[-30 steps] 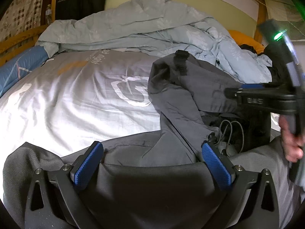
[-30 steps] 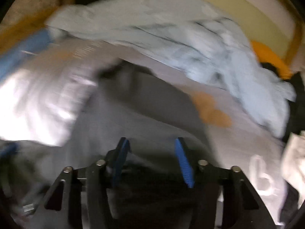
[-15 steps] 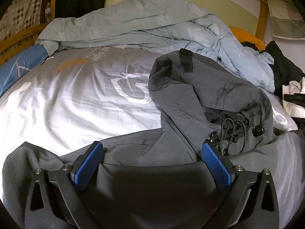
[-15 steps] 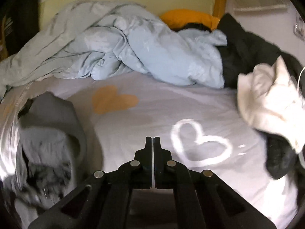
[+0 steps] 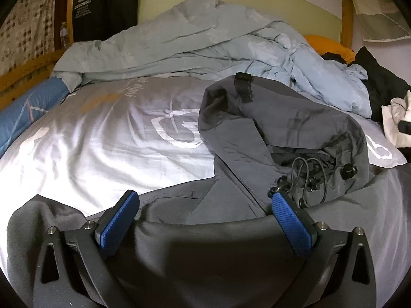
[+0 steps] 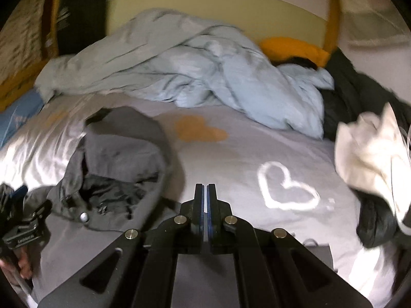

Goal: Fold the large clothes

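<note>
A large grey hooded jacket (image 5: 282,128) lies crumpled on the bed, its hood and black drawcords (image 5: 308,174) turned up on the right. My left gripper (image 5: 205,218) hangs low over the jacket's near edge. It is open, blue pads wide apart, and a fold of the grey cloth runs between them without being pinched. In the right wrist view the jacket (image 6: 123,154) lies to the left. My right gripper (image 6: 205,187) is shut with nothing seen between its pads, above the bare sheet (image 6: 244,148). The left gripper (image 6: 25,223), in a hand, shows at the lower left.
A bunched pale blue duvet (image 5: 205,46) fills the head of the bed, with an orange pillow (image 6: 295,47) behind it. Black clothes (image 6: 344,97) and a white garment (image 6: 370,148) are piled on the right. A blue roll (image 5: 25,110) and the wooden frame run along the left.
My right gripper has shut and swung rightward off the jacket hood to over the bare sheet, leaving the left wrist view. The left gripper has stayed put, open.
</note>
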